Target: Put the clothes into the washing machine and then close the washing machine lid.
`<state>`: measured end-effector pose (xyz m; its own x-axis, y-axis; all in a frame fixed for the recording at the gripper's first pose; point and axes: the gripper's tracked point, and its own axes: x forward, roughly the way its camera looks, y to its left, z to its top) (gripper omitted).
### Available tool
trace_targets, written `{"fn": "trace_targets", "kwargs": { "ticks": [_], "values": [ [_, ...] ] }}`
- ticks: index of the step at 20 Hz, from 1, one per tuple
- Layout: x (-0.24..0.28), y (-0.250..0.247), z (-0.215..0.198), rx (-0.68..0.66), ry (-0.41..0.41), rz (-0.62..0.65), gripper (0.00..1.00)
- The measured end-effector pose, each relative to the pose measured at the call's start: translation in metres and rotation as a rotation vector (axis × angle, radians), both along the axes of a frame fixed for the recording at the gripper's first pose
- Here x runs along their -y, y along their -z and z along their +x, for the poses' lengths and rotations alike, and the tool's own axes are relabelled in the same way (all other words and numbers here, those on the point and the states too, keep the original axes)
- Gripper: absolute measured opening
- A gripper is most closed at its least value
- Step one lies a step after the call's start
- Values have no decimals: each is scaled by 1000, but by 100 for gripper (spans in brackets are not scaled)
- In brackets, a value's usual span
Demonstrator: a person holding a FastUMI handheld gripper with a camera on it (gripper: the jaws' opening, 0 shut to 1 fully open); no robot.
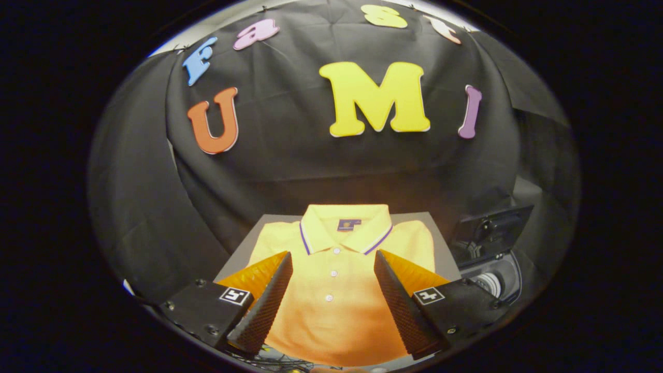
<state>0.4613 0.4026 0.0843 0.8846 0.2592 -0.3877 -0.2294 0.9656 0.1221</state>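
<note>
A folded yellow polo shirt (334, 280) lies flat on a grey table (440, 248), collar pointing away from me, its button placket running between my fingers. My gripper (334, 259) hovers over the shirt with its fingers (269, 300) spread wide and nothing between them. To the right of the table, beyond the right finger, stands the washing machine (492, 259): its dark lid is raised and the round drum opening (492, 282) shows below it.
Black cloth hangs close behind the table and wraps around both sides. The table's far edge sits just past the shirt collar. Some dark cables lie near the table's front edge under my fingers.
</note>
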Motion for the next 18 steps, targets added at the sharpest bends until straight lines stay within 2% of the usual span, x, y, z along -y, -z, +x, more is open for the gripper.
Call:
{"fn": "trace_targets", "kwargs": {
  "ticks": [3,7,10,13,18],
  "values": [
    [-1,30,11,-143,17,-23,98],
    [-2,54,13,-193,21,-85,97],
    [3,56,16,-105,24,-184,95],
    [0,61,19,-93,29,-144,95],
    [3,61,19,-100,17,-172,95]
  ]
}}
